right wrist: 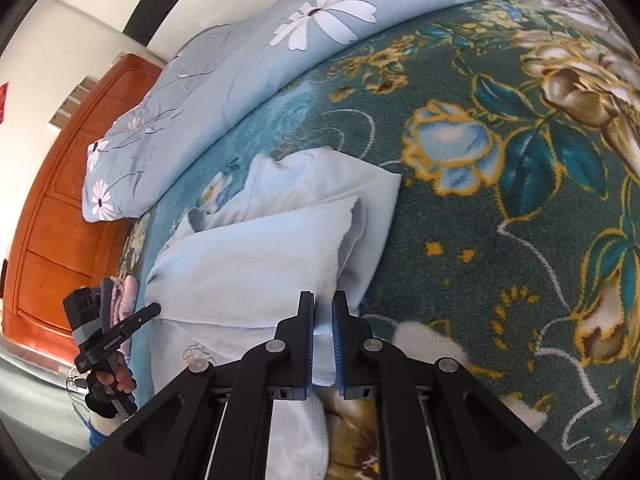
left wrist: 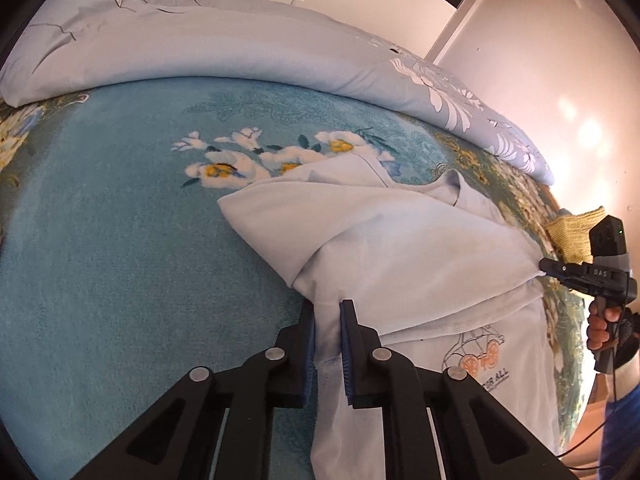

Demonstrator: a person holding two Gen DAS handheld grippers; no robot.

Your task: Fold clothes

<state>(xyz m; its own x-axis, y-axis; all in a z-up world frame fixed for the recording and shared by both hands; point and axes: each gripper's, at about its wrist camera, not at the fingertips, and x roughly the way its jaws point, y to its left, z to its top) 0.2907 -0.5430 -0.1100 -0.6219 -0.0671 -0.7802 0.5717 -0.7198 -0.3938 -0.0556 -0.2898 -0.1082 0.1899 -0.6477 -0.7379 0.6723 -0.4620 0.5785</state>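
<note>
The left hand-held gripper [left wrist: 328, 344] is pinching one edge of the light blue shirt [left wrist: 400, 248], with the cloth squeezed between its two blue pads. The right hand-held gripper [right wrist: 324, 336] is pinching the other edge the same way. The shirt lies on the bed, on the flowery blanket [left wrist: 100, 260], right in front of both grippers. The part they hold is lifted and bent over toward the collar end, which is farther away from the grippers. A small car picture [left wrist: 476, 350] shows on the flat part under the lifted flap, just to the right of the left gripper.

This looks like the step of folding the bottom half up over the top half. To do it well, both grippers should hold tight and move forward together at the same height. That keeps the edge between them straight and not saggy. The held edge should come down in line with the far end of the shirt. Let go only when the cloth lies flat. The blue quilt [left wrist: 200, 48] is farther off, past the shirt, so there is room.
</note>
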